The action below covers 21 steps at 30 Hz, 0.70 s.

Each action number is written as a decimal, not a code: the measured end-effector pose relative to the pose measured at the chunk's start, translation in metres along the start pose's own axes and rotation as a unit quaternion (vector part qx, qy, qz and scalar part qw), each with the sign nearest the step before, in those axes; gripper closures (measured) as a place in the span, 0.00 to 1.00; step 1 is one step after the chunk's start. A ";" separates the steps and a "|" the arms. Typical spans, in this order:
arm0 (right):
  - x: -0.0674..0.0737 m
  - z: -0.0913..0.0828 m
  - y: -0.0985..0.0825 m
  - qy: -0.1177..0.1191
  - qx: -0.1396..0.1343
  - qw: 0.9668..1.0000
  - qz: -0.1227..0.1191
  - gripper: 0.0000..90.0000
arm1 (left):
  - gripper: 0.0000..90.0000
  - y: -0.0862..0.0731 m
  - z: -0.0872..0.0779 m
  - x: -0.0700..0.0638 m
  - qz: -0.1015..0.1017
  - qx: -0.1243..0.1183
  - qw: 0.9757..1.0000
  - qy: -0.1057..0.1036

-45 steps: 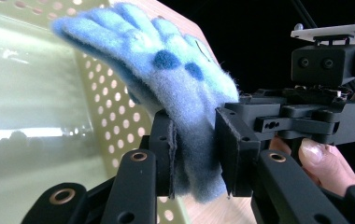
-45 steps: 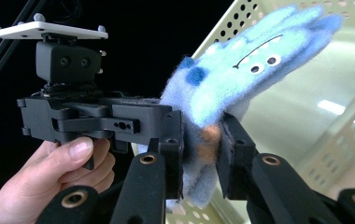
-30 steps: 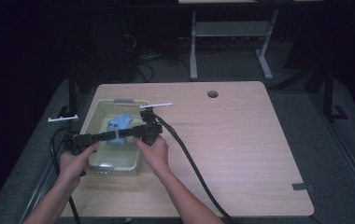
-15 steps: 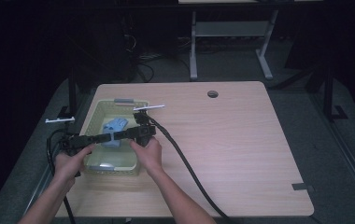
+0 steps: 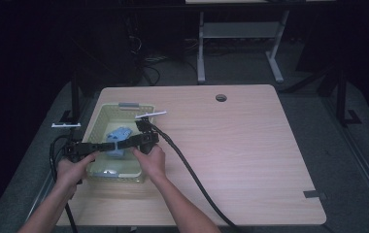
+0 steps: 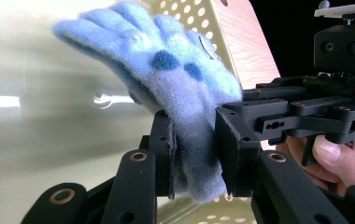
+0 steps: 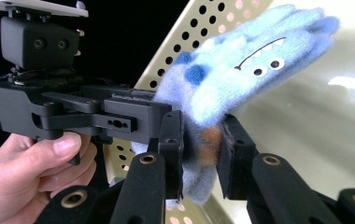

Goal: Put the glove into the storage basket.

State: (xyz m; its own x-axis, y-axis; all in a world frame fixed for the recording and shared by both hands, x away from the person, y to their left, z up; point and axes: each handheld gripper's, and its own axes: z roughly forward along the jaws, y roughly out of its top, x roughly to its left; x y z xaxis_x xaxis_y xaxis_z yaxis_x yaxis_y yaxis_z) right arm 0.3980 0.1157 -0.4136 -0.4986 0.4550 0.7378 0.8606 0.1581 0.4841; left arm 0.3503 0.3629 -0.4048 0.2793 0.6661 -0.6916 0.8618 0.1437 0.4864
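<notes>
- Over the pale green basket hangs a fuzzy blue glove, clamped from both sides and clear of the basket floor.
- Its cuff end sits between the left gripper's jaws, which press tight on the fleece; darker blue spots mark this side.
- From the opposite side, the right gripper is closed on the same cuff, where an orange patch shows; stitched eyes and a mouth face this camera.
- Both grippers meet jaw to jaw above the basket's middle.
- Each hand wraps its tool's handle.
- Perforated basket walls rise behind, on the wooden table's left part.
</notes>
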 end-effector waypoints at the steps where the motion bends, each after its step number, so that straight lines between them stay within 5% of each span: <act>1: 0.000 0.001 0.000 -0.001 0.001 1.000 -0.001 0.82 | 0.76 0.000 0.001 0.001 -0.001 0.002 1.000 0.000; 21: -0.002 0.018 -0.003 -0.036 0.035 0.999 -0.011 0.81 | 0.76 -0.001 0.006 0.010 -0.001 0.040 0.999 0.037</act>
State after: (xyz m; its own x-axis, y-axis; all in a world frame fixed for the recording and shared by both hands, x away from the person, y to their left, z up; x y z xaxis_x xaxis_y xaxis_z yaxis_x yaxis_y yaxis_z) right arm 0.3984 0.1301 -0.4256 -0.5104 0.5131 0.6902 0.8562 0.2279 0.4637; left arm 0.3546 0.3645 -0.4156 0.2480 0.7180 -0.6503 0.8946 0.0878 0.4381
